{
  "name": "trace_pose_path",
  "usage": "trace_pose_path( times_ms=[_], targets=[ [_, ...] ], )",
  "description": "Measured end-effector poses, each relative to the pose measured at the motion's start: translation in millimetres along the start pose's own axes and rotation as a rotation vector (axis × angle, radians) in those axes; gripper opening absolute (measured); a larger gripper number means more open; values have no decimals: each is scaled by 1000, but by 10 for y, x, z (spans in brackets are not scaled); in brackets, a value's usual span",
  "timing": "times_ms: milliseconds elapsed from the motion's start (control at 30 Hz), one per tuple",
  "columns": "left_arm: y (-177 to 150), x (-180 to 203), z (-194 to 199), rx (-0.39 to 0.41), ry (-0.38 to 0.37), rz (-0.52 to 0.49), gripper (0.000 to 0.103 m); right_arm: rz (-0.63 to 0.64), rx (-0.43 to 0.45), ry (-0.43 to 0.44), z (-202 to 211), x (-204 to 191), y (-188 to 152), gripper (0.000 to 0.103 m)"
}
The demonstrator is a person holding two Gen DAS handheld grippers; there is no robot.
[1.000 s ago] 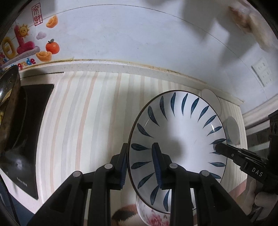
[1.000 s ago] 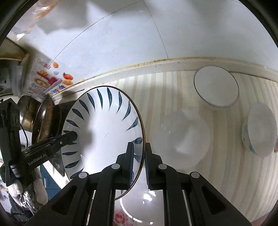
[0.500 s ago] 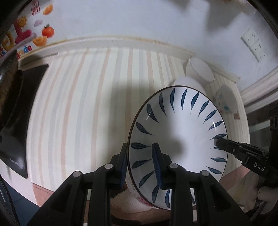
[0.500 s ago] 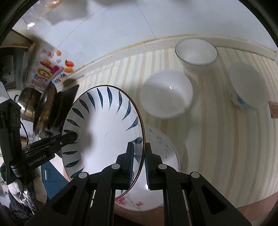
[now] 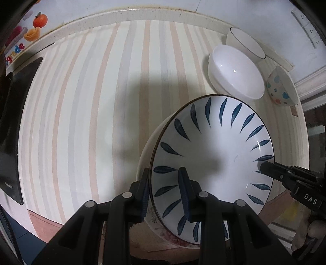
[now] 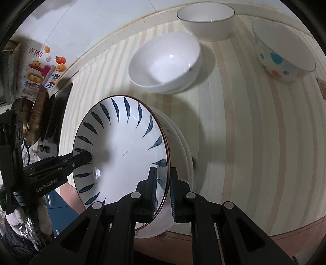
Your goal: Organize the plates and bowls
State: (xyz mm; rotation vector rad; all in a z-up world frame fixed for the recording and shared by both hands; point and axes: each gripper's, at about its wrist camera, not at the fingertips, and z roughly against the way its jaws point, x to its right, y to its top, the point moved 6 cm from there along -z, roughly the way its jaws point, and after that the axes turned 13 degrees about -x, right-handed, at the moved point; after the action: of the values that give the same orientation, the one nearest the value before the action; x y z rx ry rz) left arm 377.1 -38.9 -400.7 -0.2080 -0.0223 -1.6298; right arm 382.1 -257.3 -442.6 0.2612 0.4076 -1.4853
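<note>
Over the striped counter (image 5: 85, 114), near its front edge: a leaf-patterned plate gripped from both sides.

I hold the blue-leaf plate (image 5: 212, 155) tilted above a floral plate (image 6: 179, 146) lying on the counter; my left claw (image 5: 164, 195) pinches its left rim, my right claw (image 6: 163, 191) clenches the opposite rim. Behind stand a white bowl (image 6: 165, 63), a rimmed bowl (image 6: 205, 19) and a dotted bowl (image 6: 283, 53).

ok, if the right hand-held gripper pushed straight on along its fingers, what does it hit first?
The right hand-held gripper is already clamped on the rim of the blue-leaf plate. Beyond that rim, the line runs toward the plain white bowl on the striped counter. Depth is unclear; it may pass above.
</note>
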Motion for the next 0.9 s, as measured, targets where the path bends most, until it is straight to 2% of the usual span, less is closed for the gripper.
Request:
trace_pose_path(
  times_ms=[633, 900],
  targets=[
    [-40, 9, -114, -20, -16, 15, 25, -10, -35, -3, -149, -9, 85, 13],
    [-6, -52, -115, -23, -43, 25, 25, -52, -46, 44, -145, 18, 78, 16]
  ],
)
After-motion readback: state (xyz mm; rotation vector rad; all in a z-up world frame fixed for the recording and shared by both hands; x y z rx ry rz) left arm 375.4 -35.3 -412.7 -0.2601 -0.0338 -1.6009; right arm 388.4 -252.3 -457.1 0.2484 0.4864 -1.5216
